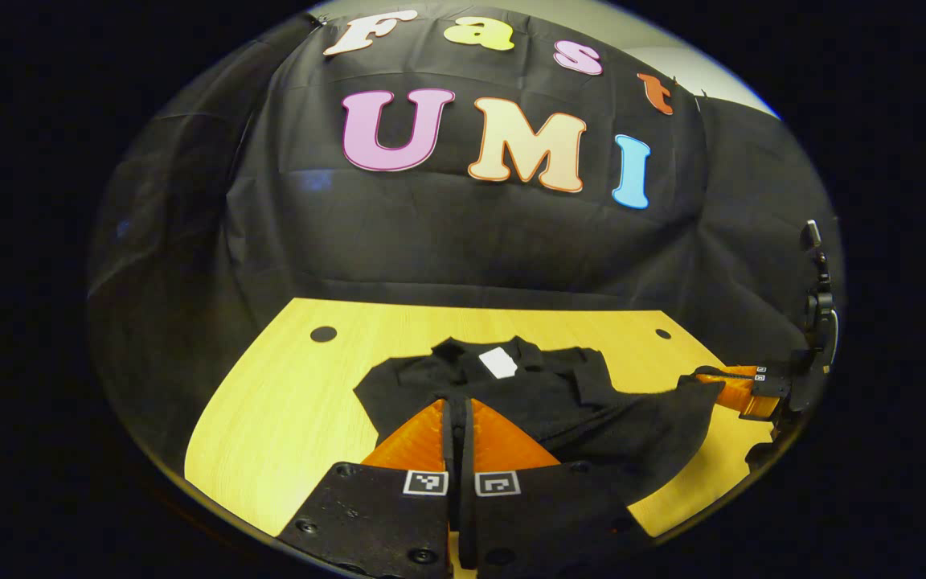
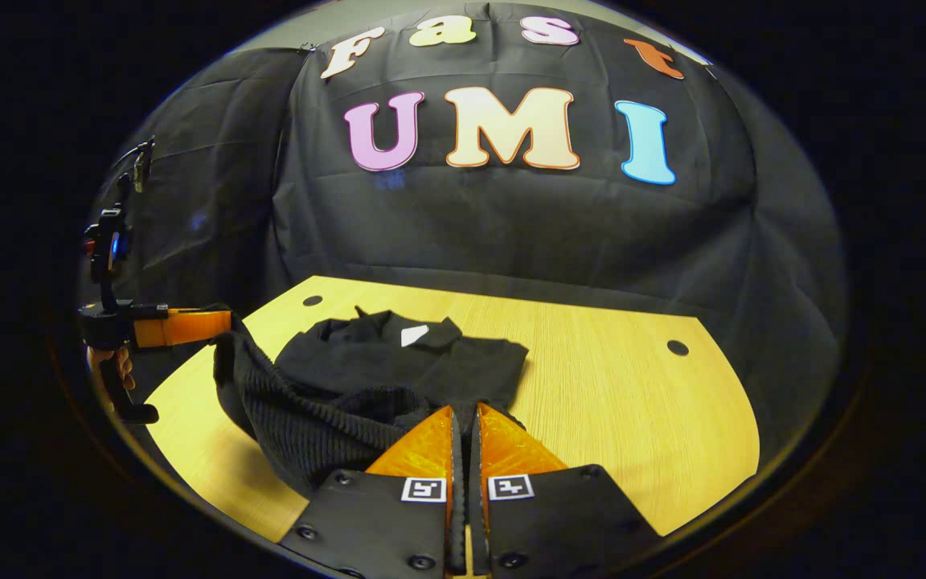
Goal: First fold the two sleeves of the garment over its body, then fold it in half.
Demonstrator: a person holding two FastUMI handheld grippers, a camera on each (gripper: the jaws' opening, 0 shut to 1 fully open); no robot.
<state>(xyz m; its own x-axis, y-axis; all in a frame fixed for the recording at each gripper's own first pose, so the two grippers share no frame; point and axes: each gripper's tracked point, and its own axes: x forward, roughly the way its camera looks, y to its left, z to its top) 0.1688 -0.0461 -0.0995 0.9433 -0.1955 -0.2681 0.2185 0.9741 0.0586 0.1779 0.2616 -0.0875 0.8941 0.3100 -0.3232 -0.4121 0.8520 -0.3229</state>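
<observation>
black garment [image 1: 511, 394] lies mid-frame on the yellow table [image 1: 270, 418], hem lifted. left gripper [image 1: 456, 418] and right gripper [image 2: 463, 426] each appear pinched narrow on the hem. risk: thick knit slips from one pinch, skewing the fold. black cloth wall [image 1: 463, 233] behind.

Black cloth wall [image 1: 463, 233] behind a yellow wooden table [image 2: 616, 386] with round holes [image 1: 323, 334]
</observation>
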